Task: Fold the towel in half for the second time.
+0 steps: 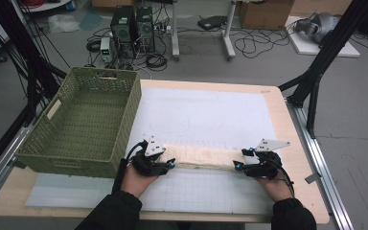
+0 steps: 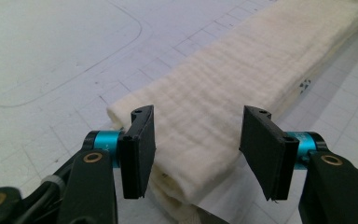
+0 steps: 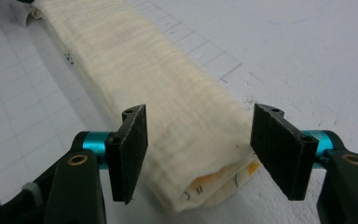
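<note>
- High view: folded cream cloth (image 1: pixel 203 157) lies as a long narrow strip across the white grid mat (image 1: pixel 211 120), near the front edge of the table (image 1: pixel 297 158). Left gripper (image 1: pixel 168 164) sits at its left end, right gripper (image 1: pixel 238 166) at its right end, one hand on each. Green woven basket (image 1: pixel 84 122) stands at the table's left, just beside the left gripper; nothing seen in it.
- Left gripper view: jaws stand apart w/ the cloth end between them. Left pad looks to be at or just off the fold's edge, right pad has clear air to the fabric. Not gripping anything. Layers stack up at the near end, so it's folded several times.
- Right gripper view: same story, jaws parted, cloth end lying between, gap on both sides, holding nothing. Yellow print shows on the inner layers at the open end.
- Step in hand, my read: strip is folded lengthwise and let go; next is prob. a fresh grip on the ends to fold it shorter or carry it to the basket.
- To do it well: push jaws further on before closing so all layers get caught, not just the top one; close both sides together; lift level so the fold doesn't slide open.
</note>
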Demonstrator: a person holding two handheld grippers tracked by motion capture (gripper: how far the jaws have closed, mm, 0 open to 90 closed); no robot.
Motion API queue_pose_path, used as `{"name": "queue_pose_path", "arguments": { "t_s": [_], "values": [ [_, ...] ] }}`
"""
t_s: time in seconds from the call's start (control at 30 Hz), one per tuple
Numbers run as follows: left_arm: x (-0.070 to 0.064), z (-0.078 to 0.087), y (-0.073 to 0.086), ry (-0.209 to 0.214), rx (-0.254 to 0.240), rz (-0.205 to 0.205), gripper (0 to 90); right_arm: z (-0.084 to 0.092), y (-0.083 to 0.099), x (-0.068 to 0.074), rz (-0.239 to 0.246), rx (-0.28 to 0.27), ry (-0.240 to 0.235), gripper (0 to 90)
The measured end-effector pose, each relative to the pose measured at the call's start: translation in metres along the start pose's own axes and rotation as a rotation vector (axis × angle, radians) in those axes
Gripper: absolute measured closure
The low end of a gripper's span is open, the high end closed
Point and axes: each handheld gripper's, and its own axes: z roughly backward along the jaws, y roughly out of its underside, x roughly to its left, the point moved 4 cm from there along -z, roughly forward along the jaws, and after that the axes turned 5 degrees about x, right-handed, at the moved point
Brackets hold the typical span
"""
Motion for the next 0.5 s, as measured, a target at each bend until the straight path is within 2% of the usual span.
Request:
{"name": "queue_pose_path", "arguments": {
  "t_s": [0.07, 0.17, 0.5],
  "values": [
    [-0.0015, 0.0002, -0.0011, 0.007, -0.006, 0.011, 45.1, 0.0004, 0.0000, -0.0005, -0.010, -0.004, -0.002, 34.8],
    [-0.0031, 0.0018, -0.0032, -0.002, -0.013, -0.006, 44.8, 0.0012, -0.0001, -0.0013, -0.019, -0.011, 0.000, 35.0],
    [-0.0010, 0.0028, -0.0037, -0.002, -0.022, 0.008, 45.3, 0.0034, 0.0003, -0.0061, -0.049, -0.023, 0.011, 37.2]
  ]
}}
